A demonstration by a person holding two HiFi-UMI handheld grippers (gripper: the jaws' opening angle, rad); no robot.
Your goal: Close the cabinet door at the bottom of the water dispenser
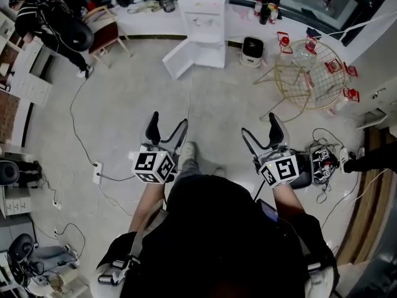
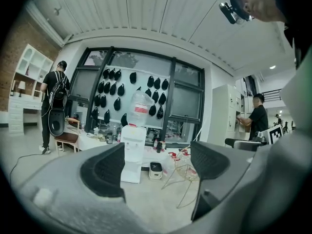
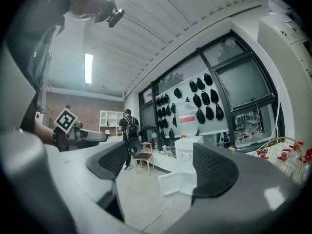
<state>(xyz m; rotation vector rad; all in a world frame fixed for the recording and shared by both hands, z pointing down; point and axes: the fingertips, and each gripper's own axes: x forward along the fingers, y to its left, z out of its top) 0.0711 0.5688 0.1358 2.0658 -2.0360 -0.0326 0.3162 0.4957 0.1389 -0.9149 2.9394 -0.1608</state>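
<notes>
A white water dispenser (image 1: 203, 18) stands at the far wall, well ahead of me. Its bottom cabinet door (image 1: 183, 58) hangs swung open toward the left. It also shows small in the left gripper view as the dispenser (image 2: 132, 152), with a bottle on top, and in the right gripper view with the open door (image 3: 170, 183). My left gripper (image 1: 167, 128) and right gripper (image 1: 263, 133) are both held out in front of me, far short of the dispenser. Both stand open with nothing between the jaws.
A small white appliance (image 1: 252, 51) sits on the floor right of the dispenser. A gold wire table (image 1: 308, 73) stands at the right. A chair (image 1: 103, 35) and a person (image 1: 46, 23) are at the far left. A cable (image 1: 80, 129) and a power strip (image 1: 97, 172) lie on the floor.
</notes>
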